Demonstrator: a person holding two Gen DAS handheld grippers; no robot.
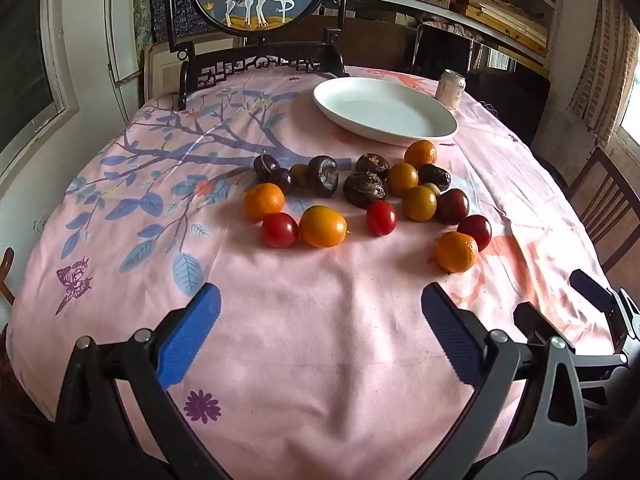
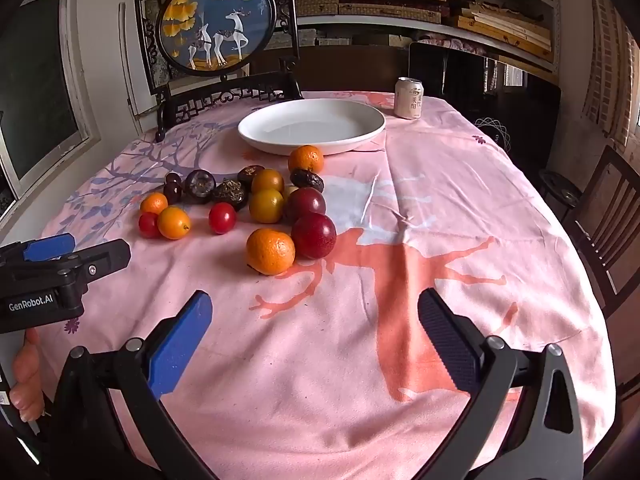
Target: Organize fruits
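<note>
Nearest mandarin (image 2: 271, 251) sits ahead-left of my right gripper (image 2: 314, 334), closer than to left gripper (image 1: 320, 322); both gape wide, holding nothing.

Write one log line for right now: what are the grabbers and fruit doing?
left gripper: open, empty | right gripper: open, empty | fruits: loose on tablecloth | plate: empty

Soft daylight from the pale-framed window (image 2: 44, 92) at left lights the pink flower-printed tablecloth (image 1: 320, 340) evenly, leaving faint shadows beside the small round fruits (image 2: 270, 256) and a mild sheen on the white oval plate (image 1: 440, 130), while fisheye bending curves the dark, vignetted edges.
</note>
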